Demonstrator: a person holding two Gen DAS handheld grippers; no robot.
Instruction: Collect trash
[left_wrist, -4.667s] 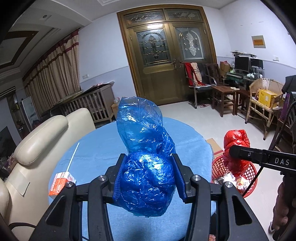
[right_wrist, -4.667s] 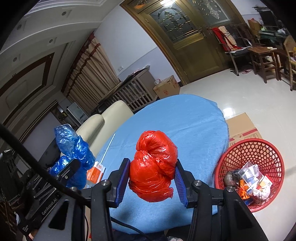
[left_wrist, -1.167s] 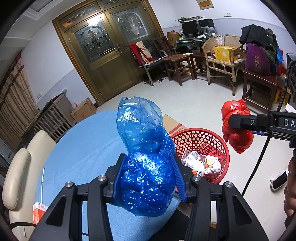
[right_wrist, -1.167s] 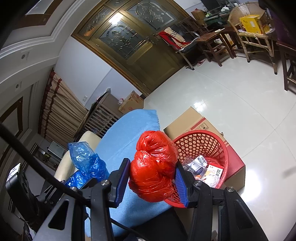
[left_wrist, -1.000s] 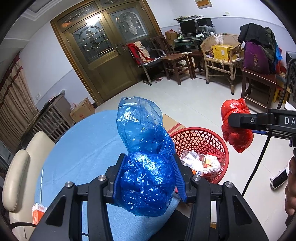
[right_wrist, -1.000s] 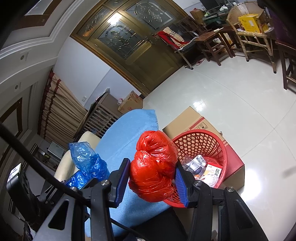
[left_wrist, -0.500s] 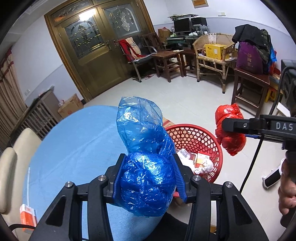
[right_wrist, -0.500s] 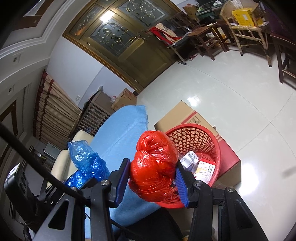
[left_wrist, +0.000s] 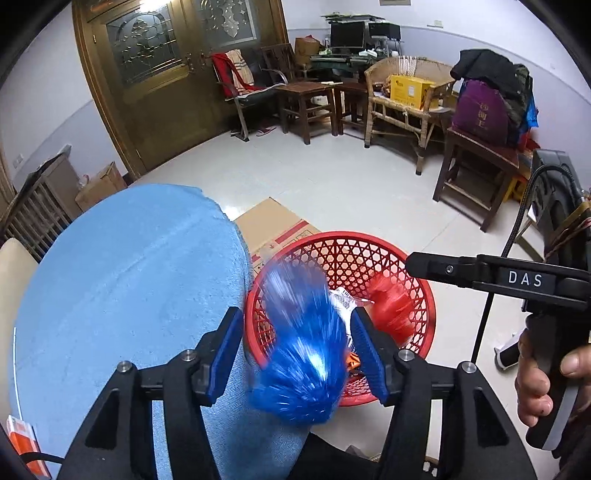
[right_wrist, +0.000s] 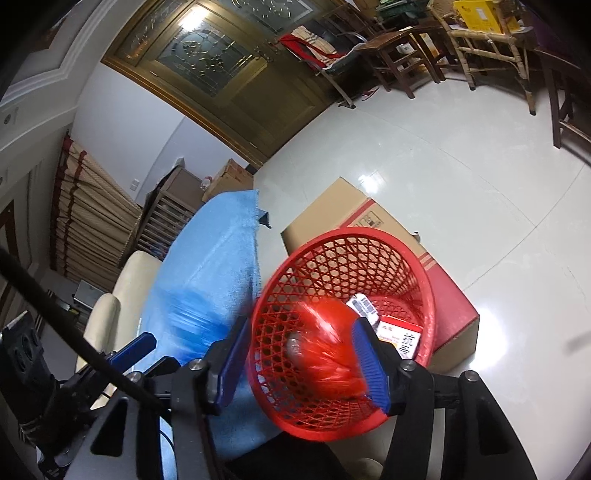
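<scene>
Left wrist view: my left gripper (left_wrist: 295, 354), jaws just spread, blurred blue bag (left_wrist: 303, 362) loose between them, directly above red basket (left_wrist: 424, 295); right gripper (right_wrist: 299, 358) likewise releasing red bag (right_wrist: 325, 343).

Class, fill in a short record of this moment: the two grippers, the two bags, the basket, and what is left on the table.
left gripper: jaws just opened, blue bag blurred, dropping free
right gripper: jaws just opened, red bag blurred, falling
basket: red, on the floor beside the table, already holds packaging
table: blue cloth, orange carton at the near-left edge
</scene>
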